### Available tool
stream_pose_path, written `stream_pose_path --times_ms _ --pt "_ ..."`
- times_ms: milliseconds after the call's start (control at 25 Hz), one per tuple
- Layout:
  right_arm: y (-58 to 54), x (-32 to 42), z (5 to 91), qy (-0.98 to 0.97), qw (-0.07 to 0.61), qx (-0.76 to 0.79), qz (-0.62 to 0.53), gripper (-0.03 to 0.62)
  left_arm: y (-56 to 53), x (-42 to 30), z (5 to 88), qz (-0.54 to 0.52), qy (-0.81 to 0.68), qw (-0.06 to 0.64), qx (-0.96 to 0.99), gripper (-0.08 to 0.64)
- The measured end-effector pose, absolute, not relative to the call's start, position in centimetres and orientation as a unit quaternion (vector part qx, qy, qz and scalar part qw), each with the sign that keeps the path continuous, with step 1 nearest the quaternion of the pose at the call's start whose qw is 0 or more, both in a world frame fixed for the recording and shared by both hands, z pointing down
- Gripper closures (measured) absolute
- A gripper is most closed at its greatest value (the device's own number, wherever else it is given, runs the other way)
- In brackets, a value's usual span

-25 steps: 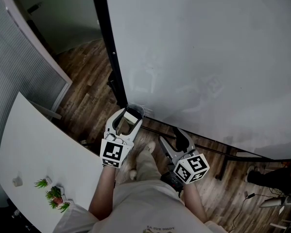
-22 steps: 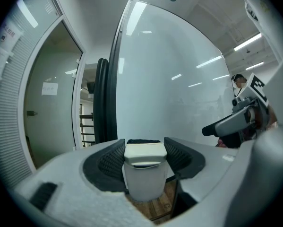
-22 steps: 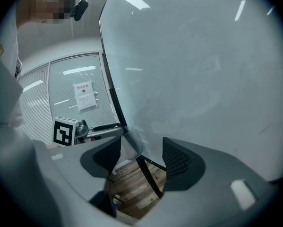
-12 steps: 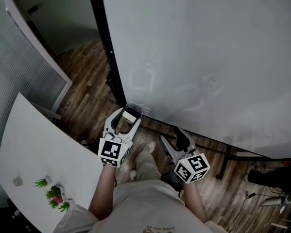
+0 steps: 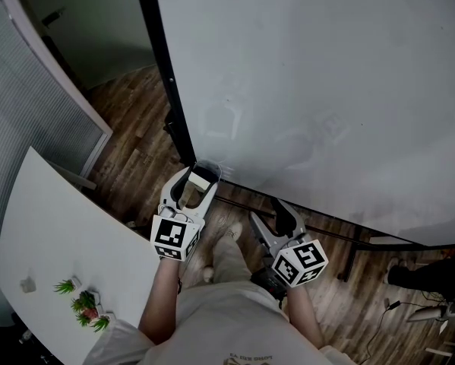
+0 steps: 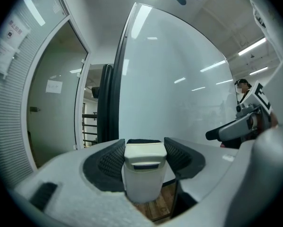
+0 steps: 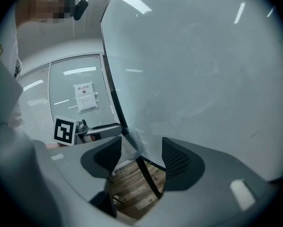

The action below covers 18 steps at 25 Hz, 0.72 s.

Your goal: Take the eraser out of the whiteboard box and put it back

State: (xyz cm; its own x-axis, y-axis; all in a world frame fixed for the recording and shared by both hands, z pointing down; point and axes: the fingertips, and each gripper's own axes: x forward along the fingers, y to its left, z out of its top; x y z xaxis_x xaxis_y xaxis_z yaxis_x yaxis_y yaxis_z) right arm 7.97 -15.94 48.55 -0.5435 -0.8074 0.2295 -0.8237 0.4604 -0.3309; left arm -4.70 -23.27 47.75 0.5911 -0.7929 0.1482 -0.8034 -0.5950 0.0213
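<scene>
Jaws of the left gripper (image 6: 144, 145) pinch the eraser (image 6: 142, 171), a pale off-white block with a dark strip across its face. It stands upright between the two ribbed black pads, one pressed on either side. In the head view the eraser sits at the gripper's tip, right at the clear whiteboard box (image 5: 213, 170), which is fixed at the lower left corner of the whiteboard (image 5: 326, 90). I cannot tell whether the eraser is inside the box or just at its rim.

The right gripper (image 7: 142, 153) is held near the left one, also pointing toward the whiteboard. Its jaws are spread apart with nothing between them. Through the gap show the clear box, a black frame bar (image 7: 148, 178) and the wooden floor (image 7: 132, 193).

The whiteboard is large and blank, with a black frame (image 5: 162, 74) along its left edge. Both of the person's forearms reach up from the bottom of the head view. To the left stands a white worktop (image 5: 52, 226) with small green plants (image 5: 81, 304) on it.
</scene>
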Motion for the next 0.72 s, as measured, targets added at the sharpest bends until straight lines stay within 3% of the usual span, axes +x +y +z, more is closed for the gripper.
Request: stream_pose_path --times_ms 720 --pt "-15.2 7.3 47.9 -0.859 0.017 0.473 0.197 0.325 -22.5 -5.3 46.1 0.043 -0.451 0.037 0.891 0.304"
